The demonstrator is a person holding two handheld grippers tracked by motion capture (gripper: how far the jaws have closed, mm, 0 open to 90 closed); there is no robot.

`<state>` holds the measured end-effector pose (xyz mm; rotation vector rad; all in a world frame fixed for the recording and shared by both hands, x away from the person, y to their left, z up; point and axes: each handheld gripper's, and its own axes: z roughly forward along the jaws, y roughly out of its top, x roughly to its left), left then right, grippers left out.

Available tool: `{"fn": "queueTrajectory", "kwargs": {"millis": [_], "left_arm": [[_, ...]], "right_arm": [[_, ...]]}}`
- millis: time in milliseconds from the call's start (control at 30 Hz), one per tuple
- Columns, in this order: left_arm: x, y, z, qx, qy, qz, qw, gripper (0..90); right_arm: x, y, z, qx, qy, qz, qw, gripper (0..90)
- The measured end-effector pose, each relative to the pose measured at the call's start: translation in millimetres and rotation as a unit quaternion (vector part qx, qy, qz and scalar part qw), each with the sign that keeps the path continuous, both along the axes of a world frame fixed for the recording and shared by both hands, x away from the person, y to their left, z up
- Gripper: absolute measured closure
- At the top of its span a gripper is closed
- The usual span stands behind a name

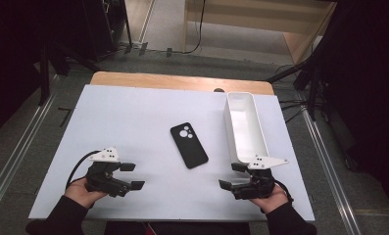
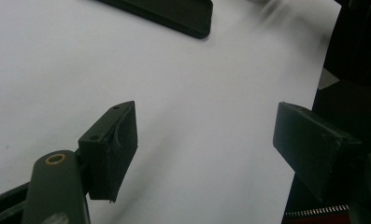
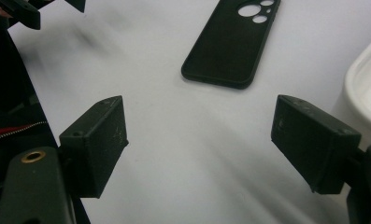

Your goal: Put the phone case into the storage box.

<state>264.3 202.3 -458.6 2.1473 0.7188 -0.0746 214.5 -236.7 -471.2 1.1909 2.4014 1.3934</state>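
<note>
Your left gripper (image 1: pixel 133 176) and right gripper (image 1: pixel 231 175) rest wide apart-jawed, grasping nothing, on the white table (image 1: pixel 133 117); the black phone case (image 1: pixel 188 145) lies between them, beside a white bin (image 1: pixel 244 126).

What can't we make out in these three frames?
- Phone case, left gripper view: most of it cut off by the top edge, one end showing.
- Phone case, right gripper view: camera-hole end cropped at the top edge.
- White bin, right gripper view: a rim corner shows; the rest runs off the right edge and behind the tongs.
- Bin near end, high view: hidden behind the right tongs.
- Dark object at the table's far edge: too small to identify.
</note>
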Motion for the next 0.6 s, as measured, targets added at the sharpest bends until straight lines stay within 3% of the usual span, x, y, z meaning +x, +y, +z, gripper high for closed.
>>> {"fn": "queueTrajectory", "kwargs": {"millis": [100,200,400,600], "left_arm": [[-0.6,-0.8,-0.2,-0.012,-0.018,-0.011,0.9997,22.0],[-1.6,-3.0,-0.8,-0.009,-0.03,-0.015,0.9994,21.8],[1.0,0.2,-1.4,-0.013,-0.019,0.004,0.9997,21.8],[1.8,1.1,-1.5,-0.018,-0.013,0.002,0.9998,21.8]], "right_arm": [[0.0,0.1,0.1,0.001,0.0,0.0,1.0,16.9],[-0.3,0.4,0.4,0.005,0.001,0.0,1.0,16.8],[-0.1,0.2,0.7,0.006,0.004,-0.002,1.0,16.9],[1.5,1.4,-0.2,0.001,0.011,0.004,0.9999,17.0]]}}
